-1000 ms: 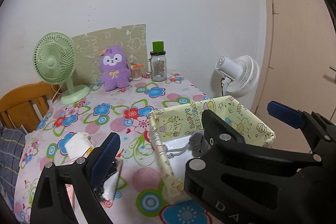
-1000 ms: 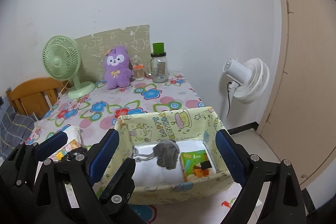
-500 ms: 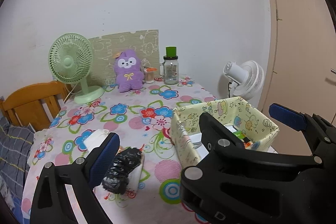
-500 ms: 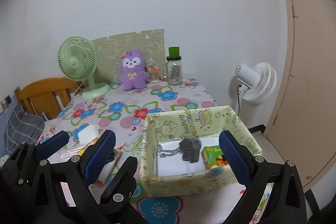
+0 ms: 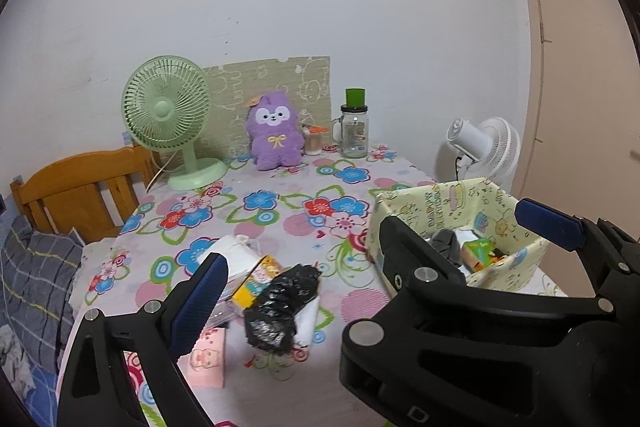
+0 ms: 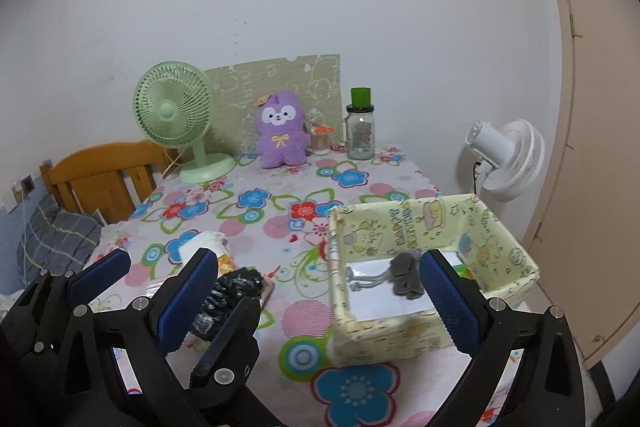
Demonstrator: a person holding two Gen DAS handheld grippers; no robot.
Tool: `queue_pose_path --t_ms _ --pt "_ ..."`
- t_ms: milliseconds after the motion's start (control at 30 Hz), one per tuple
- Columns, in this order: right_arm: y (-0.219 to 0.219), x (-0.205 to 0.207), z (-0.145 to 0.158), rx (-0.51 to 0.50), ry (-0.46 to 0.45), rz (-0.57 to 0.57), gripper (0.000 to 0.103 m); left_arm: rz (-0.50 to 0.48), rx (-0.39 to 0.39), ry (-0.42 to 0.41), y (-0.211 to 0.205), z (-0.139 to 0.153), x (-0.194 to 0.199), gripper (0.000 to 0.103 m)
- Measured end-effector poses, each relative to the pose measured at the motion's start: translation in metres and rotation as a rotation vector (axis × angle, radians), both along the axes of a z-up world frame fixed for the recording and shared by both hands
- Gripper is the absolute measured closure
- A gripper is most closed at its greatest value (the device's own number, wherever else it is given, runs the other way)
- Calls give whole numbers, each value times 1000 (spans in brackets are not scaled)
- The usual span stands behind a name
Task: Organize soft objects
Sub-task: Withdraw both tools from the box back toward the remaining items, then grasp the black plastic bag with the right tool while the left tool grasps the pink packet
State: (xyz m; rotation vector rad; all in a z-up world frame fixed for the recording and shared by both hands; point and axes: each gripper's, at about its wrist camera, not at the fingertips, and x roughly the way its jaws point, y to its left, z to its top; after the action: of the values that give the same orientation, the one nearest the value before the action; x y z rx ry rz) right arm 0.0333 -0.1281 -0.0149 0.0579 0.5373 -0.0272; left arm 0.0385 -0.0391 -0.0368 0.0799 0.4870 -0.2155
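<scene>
A yellow patterned box [image 6: 380, 335] stands at the table's right front edge, with a grey cloth [image 6: 406, 273] and a small green carton [image 5: 478, 253] in it. Left of the box, a crumpled black bag [image 5: 280, 303] lies on a white pad among snack packets. Against the back wall sits a purple plush [image 5: 274, 135]. My right gripper [image 6: 318, 259] is open and empty, its right finger in front of the box's near wall. My left gripper [image 5: 368, 243] is also open and empty, level with the black bag [image 6: 228, 291]. One of its fingers [image 6: 100, 273] shows at the left.
At the back stand a green desk fan [image 5: 168, 111] and a glass jar [image 5: 354, 131] with a green lid. A white fan [image 5: 484, 147] stands off the table's right side. A wooden frame [image 5: 76, 187] and plaid bedding [image 5: 32, 267] lie to the left.
Both grippers have drawn back from the table, so the box and back wall look farther. The black bag has come into the left wrist view. The right jaws have spread slightly wider.
</scene>
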Motion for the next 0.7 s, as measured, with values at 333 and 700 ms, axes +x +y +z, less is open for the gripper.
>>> queue_pose_path --t_ms 333,700 --pt "22 7 -15 17 31 18 1 19 6 14 24 -13 3 5" --pt "48 20 -37 10 83 59 1 48 -9 68 50 -35 16 5"
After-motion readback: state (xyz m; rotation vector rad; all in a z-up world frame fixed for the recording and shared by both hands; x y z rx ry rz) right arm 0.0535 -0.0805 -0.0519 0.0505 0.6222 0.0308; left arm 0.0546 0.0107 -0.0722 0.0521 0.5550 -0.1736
